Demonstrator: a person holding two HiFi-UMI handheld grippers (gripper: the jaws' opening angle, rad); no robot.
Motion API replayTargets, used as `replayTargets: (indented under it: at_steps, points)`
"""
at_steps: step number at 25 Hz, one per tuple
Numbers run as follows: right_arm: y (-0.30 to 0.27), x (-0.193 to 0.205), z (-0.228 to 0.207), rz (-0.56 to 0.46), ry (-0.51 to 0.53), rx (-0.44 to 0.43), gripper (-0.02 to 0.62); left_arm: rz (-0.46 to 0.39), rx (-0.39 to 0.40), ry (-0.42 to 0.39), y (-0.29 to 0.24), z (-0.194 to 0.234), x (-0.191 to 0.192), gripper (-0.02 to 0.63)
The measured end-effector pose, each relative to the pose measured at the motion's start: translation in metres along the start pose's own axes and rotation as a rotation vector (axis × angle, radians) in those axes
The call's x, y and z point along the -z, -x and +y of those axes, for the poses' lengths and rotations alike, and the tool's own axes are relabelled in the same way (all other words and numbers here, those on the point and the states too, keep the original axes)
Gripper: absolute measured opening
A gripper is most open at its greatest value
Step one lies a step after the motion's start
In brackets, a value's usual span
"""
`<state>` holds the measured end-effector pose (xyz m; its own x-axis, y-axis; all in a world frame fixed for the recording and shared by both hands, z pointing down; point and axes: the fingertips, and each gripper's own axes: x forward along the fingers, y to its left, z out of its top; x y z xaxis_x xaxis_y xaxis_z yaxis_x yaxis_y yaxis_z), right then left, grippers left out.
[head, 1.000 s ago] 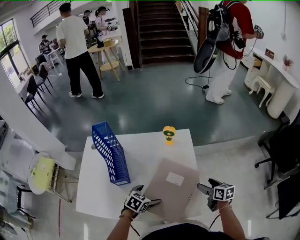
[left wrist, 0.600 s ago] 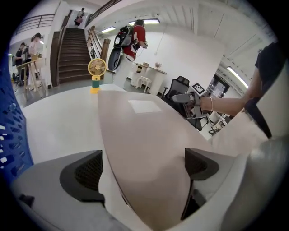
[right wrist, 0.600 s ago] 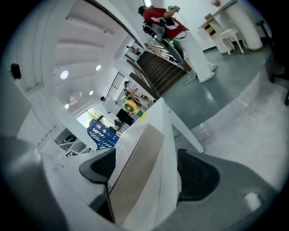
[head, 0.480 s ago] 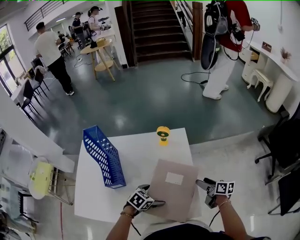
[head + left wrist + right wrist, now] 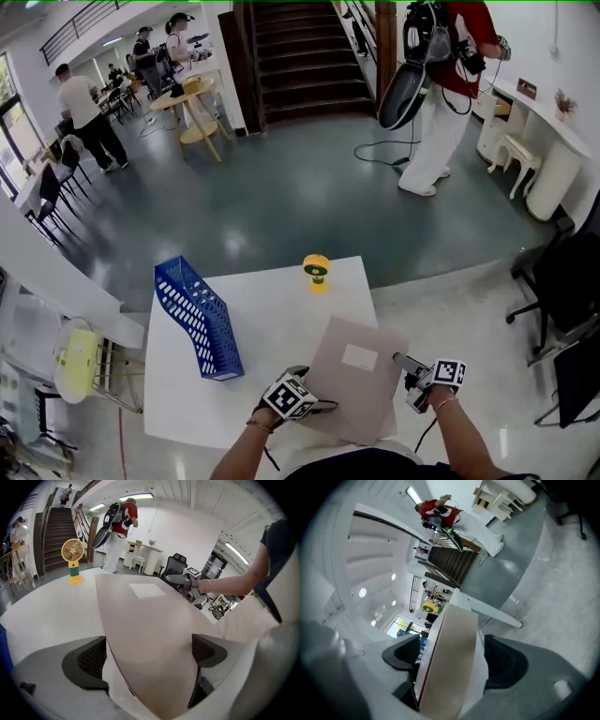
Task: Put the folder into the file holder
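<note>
Right now you have the folder (image 5: 352, 384) between both grippers at the near right part of the table (image 5: 272, 323). Its beige face with the white label (image 5: 359, 356) is turned up, and its right side reaches out past the table's right edge.

Your left gripper (image 5: 323, 407) comes in at the folder's near left corner. In the left gripper view that corner fills the whole gap between the jaws, which have closed about halfway and press on it from both sides.

Your right gripper (image 5: 401, 362) sits at the folder's right edge, level with the label. In the right gripper view the folder shows nearly edge-on, running straight down between the two dark pads (image 5: 506, 660). The jaws are drawn in on it, with no clear gap on either side.

The file holder (image 5: 197, 319), blue and perforated, stands on the left part of the table with its long side pointing away from you. It is well apart from the folder, with bare tabletop between them.

A small yellow fan (image 5: 316, 271) stands at the table's far edge, beyond the folder.

Past the table, a person in a red top (image 5: 441, 84) stands on the grey floor near the stairs (image 5: 300, 56).
</note>
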<state>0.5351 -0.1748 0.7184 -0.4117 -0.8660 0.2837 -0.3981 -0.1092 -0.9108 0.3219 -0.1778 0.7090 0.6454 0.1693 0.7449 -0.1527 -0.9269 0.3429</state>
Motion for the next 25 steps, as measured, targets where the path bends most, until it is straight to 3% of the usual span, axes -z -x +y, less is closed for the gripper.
replayTargets:
  at_steps: [12, 15, 18, 25]
  points:
    - [-0.008, -0.002, -0.013, -0.051, -0.112, -0.054, 0.413, 0.032, 0.033, -0.071, -0.017, -0.011, -0.016, 0.558]
    - [-0.004, -0.005, -0.015, -0.088, -0.143, -0.076, 0.397, 0.020, 0.025, -0.088, -0.017, -0.011, -0.017, 0.558]
    - [0.004, -0.007, -0.012, -0.126, -0.170, -0.112, 0.328, 0.005, 0.008, -0.119, -0.014, -0.014, -0.018, 0.558]
    - [0.010, -0.008, 0.008, -0.108, -0.154, -0.141, 0.290, -0.029, -0.026, -0.139, -0.003, -0.019, -0.020, 0.558]
